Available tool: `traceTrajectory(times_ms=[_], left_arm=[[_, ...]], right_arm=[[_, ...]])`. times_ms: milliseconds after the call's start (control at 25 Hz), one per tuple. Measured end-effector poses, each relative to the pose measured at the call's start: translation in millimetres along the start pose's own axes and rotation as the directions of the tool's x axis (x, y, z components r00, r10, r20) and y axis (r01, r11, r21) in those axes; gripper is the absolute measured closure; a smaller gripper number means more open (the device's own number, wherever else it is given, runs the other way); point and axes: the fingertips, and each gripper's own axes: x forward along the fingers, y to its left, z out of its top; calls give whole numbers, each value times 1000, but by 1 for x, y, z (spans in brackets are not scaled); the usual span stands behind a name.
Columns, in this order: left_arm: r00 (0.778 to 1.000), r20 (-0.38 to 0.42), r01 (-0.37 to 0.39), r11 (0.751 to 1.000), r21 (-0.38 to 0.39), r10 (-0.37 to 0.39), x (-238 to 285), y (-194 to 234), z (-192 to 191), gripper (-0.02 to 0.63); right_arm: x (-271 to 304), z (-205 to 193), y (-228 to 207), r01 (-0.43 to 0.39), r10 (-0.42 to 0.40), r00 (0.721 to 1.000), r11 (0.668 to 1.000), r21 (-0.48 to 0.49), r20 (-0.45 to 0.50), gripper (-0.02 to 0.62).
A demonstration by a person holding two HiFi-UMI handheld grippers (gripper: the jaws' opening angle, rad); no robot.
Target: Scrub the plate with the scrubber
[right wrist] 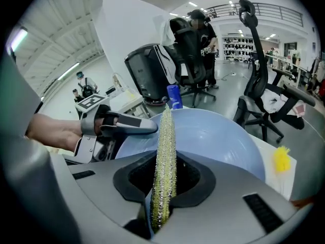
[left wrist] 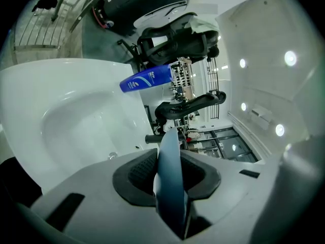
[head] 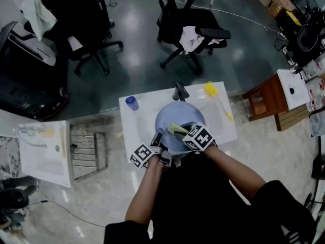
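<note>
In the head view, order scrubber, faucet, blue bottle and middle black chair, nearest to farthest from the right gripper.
1. Scrubber, in the right gripper.
2. Faucet, behind the plate.
3. Blue bottle, farther left.
4. Middle black chair, on floor.

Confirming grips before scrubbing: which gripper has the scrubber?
The right gripper: the glittery yellow-green scrubber sits edge-on between its jaws. The left gripper clamps the blue plate by its rim instead.

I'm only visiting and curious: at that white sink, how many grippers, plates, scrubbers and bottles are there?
Grippers: 2, the left gripper clamped on the plate's rim and the right gripper clamped on the scrubber
Plates: 1, the blue plate
Scrubbers: 1, the yellow-green scrubber
Bottles: 1, the blue bottle
Total: 5
</note>
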Motion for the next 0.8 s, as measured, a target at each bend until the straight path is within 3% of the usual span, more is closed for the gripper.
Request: traceTrajectory(times_ms=[360,800], left_arm=[[1000,23,11,1000,-29,-11,-3,7,16,514],[999,-43,-12,1000,-22,11,11,16,19,515]], right_arm=[[15,5,26,-92,93,996,996,11,-6,538],[28,-1,34,-139,139,990,990,16,4,538]])
